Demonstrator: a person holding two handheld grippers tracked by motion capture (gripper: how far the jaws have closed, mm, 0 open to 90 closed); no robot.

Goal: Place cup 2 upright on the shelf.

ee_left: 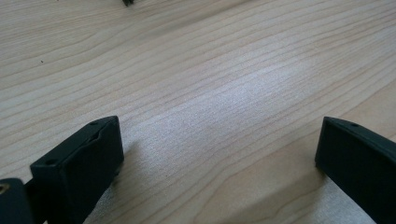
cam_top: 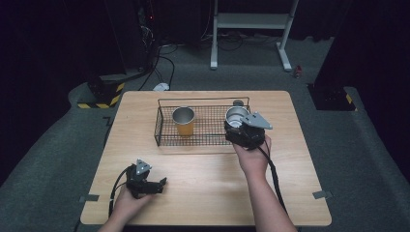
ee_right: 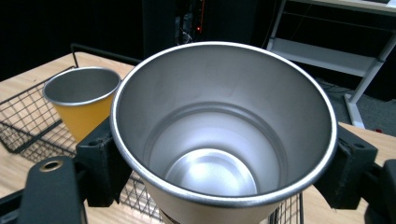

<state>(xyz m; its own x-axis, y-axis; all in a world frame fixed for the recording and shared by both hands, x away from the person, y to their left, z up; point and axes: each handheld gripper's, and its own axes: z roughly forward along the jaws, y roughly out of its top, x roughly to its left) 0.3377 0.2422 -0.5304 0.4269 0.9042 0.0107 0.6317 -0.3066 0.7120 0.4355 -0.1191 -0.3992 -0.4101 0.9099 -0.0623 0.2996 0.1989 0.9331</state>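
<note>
R gripper (cam_top: pixel 240 126): clamped on a steel cup (ee_right: pixel 224 135), 1 jaw each side of the cup wall just below the rim; cup upright, mouth up, nothing inside.
Steel cup, place: between the R jaws, held over the right end of the wire basket (cam_top: pixel 164 123), per the high view; can't tell if its base touches the mesh.
Orange cup (cam_top: pixel 183 121): 2nd cup, steel-lined w/ orange outside, upright in the basket's left half; in the right gripper view it sits just left of the held cup, apart from it.
L gripper (cam_top: pixel 159 184): jaws spread wide, nothing between them, just bare wood; low over the table (ee_left: pixel 210 93), near its front-left edge, well apart from the basket and both cups.
L hand (cam_top: pixel 126 203): wraps the L gripper body from behind, forearm coming in from the table's near edge.
R hand (cam_top: pixel 252 157): behind the R gripper, cable trailing back along the forearm.
Basket vs grippers: straight ahead of the R gripper, far ahead and to the right of the L one.
</note>
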